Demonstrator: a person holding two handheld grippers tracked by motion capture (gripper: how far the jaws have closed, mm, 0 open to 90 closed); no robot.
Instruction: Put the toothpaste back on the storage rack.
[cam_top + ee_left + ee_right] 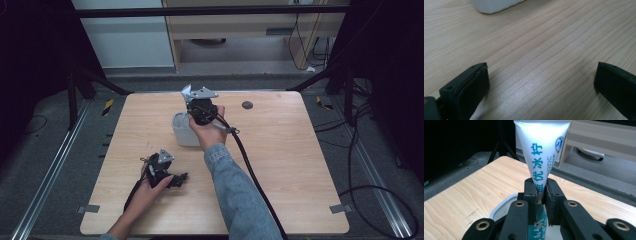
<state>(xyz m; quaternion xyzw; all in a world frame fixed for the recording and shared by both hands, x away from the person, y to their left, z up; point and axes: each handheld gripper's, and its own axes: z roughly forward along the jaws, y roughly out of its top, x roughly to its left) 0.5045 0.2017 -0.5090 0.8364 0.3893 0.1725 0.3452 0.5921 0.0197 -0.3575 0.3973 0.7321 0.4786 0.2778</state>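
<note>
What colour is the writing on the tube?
Blue-green writing on a white tube, seen best in the right gripper view, pinched by the right gripper.

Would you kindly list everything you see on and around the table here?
Tube: one, white with blue print, upright, clamped in the right tongs above the tub.
Tub: one, white, centre of the table.
Round dark spot: one, far side of the table top.
Table: one, light wood.
Right tongs: black, shut on the tube.
Left tongs: black, jaws wide apart, low over bare wood.
Hands: two, the left hand near the table's front.
</note>
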